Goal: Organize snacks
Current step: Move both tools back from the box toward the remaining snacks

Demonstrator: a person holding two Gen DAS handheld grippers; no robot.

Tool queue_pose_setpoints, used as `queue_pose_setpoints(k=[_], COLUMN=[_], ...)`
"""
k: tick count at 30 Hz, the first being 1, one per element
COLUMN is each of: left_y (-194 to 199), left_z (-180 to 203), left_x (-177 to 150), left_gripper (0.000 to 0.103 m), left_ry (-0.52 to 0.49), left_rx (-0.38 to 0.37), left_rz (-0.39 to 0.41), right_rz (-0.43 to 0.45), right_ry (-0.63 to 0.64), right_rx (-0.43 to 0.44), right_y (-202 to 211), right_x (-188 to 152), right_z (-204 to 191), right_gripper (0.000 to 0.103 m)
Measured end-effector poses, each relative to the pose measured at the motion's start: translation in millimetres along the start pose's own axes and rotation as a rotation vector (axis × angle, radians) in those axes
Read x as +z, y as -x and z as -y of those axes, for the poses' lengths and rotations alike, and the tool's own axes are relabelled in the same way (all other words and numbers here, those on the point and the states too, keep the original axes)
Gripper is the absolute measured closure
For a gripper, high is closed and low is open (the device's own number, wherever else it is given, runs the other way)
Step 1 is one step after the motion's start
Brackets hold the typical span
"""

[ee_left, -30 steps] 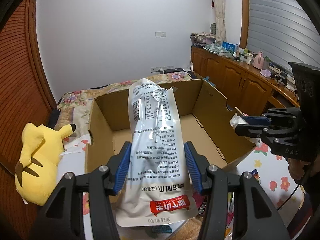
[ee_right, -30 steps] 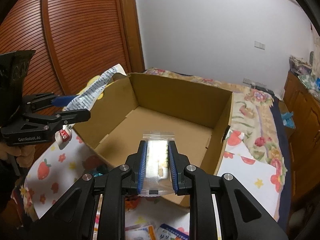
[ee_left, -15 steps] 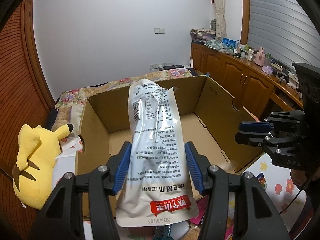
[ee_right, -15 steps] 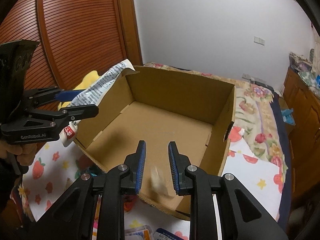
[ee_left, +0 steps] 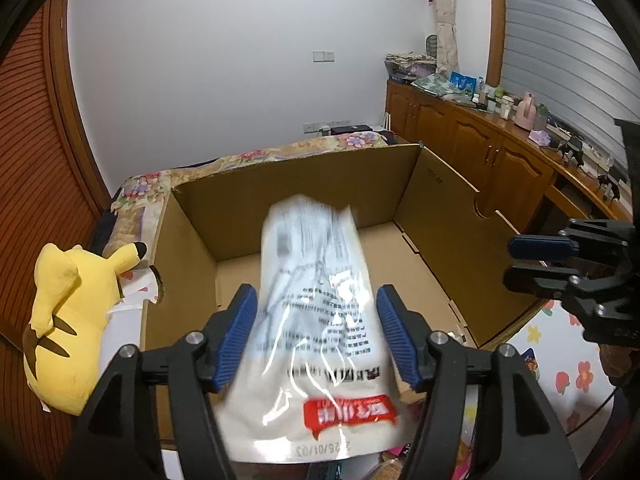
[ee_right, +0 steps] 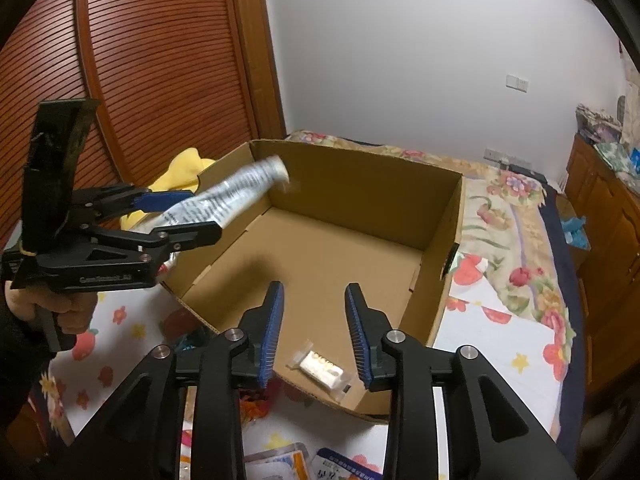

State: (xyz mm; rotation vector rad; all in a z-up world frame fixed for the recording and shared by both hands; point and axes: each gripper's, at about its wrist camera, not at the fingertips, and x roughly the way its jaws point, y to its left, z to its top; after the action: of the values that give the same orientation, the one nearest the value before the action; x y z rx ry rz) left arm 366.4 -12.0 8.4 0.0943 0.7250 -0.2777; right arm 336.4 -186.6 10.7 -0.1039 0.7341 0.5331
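An open cardboard box (ee_left: 448,240) stands on the bed; it also shows in the right wrist view (ee_right: 360,184). My left gripper (ee_left: 316,328) has its jaws wide apart, and a silver snack pouch (ee_left: 316,320) lies blurred between them, tipping toward the box; from the right wrist view the pouch (ee_right: 236,192) pokes over the box's left wall. My right gripper (ee_right: 314,332) is open and empty over the box's near wall. A small clear-wrapped snack (ee_right: 322,366) lies on the box floor below it. The right gripper (ee_left: 560,264) also shows in the left wrist view.
A yellow plush toy (ee_left: 68,320) sits left of the box. Loose snack packets (ee_right: 288,460) lie on the flowered sheet in front of the box. Wooden cabinets (ee_left: 480,144) with clutter line the right wall. A wooden slatted door (ee_right: 160,60) stands at the left.
My right gripper opened and its small wrapped snack dropped onto the box floor. My left gripper has opened wider around the silver pouch, which now blurs and tips forward.
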Motion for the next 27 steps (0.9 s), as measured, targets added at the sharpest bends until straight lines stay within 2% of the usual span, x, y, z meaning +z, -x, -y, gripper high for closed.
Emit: queue_pose_setpoints(k=[2,5,15,20,27], left_y=[3,9,65,85,96], left_z=[0,2,30,47,64], left_x=[1,1,-31,-58,-103], left_gripper=[0.041,0.04,0.041,0.04,0.039], left_ry=[0.0,0.005,-0.045,-0.074,-0.081], left_rx=[0.008,-0.004,-0.07,-0.096,-0.122], left_rz=[0.013,0.022,0.063,0.061,0.033], right_rz=[0.004,0.011,0.051,0.051,0.025], right_ry=[0.002,-0.006,-0.02,-0.028,-0.071], right_rx=[-0.006,-0.023,-0.059,-0.087,-0.119], right_y=[4,11,66,90,100], right_x=[0,0,-20,-47,-96], right_z=[0,1,-17,-32,-43], right_gripper=[0.066,0.053,0.048,0.046,0.045])
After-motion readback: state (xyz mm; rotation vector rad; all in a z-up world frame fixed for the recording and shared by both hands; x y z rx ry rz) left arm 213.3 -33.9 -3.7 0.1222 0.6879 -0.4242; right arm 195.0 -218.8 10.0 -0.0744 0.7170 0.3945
